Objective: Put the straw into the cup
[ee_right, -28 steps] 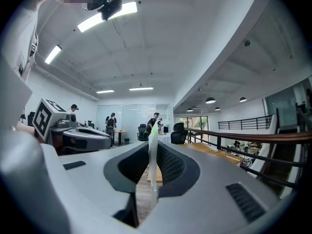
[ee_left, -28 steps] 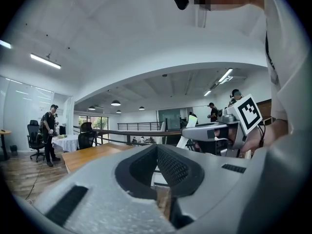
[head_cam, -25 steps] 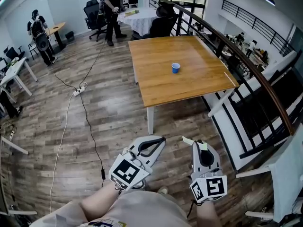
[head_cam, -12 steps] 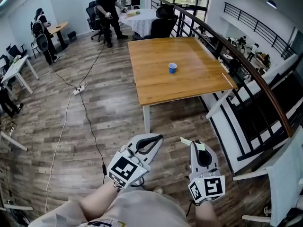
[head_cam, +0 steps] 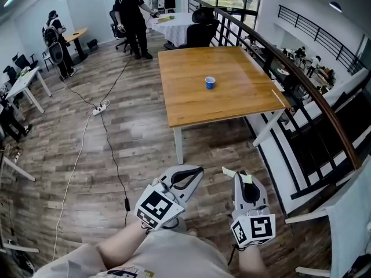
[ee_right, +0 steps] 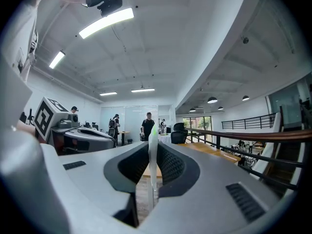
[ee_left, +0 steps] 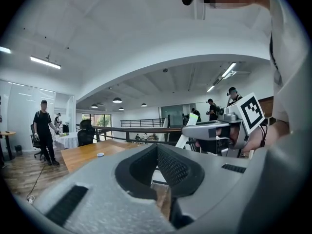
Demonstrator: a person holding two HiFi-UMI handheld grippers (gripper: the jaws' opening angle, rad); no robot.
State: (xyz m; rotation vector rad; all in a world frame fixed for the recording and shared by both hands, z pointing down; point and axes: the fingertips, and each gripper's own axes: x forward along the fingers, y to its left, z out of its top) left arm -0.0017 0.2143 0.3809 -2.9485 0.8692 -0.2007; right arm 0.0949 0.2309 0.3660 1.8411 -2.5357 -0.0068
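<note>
A small blue cup [head_cam: 210,83] stands upright near the middle of a wooden table [head_cam: 191,106], far ahead of both grippers; in the left gripper view the cup [ee_left: 100,154] is a tiny disc. My right gripper [head_cam: 240,176] is shut on a thin white straw [head_cam: 231,172] with a green tip, which sticks up between the jaws [ee_right: 153,160]. My left gripper [head_cam: 196,171] is held beside it, shut, with nothing in it. Both point level toward the table, over the wood floor.
A black railing [head_cam: 301,91] runs along the table's right side. A cable and power strip [head_cam: 99,108] lie on the floor at left. A person in black [head_cam: 131,16], office chairs and a white-clothed table [head_cam: 174,25] are beyond the wooden table; desks stand at far left.
The table and cup have shifted slightly left in the head view as I move. Both grippers keep their pose, the straw still gripped. The person in black has stepped to the left.
</note>
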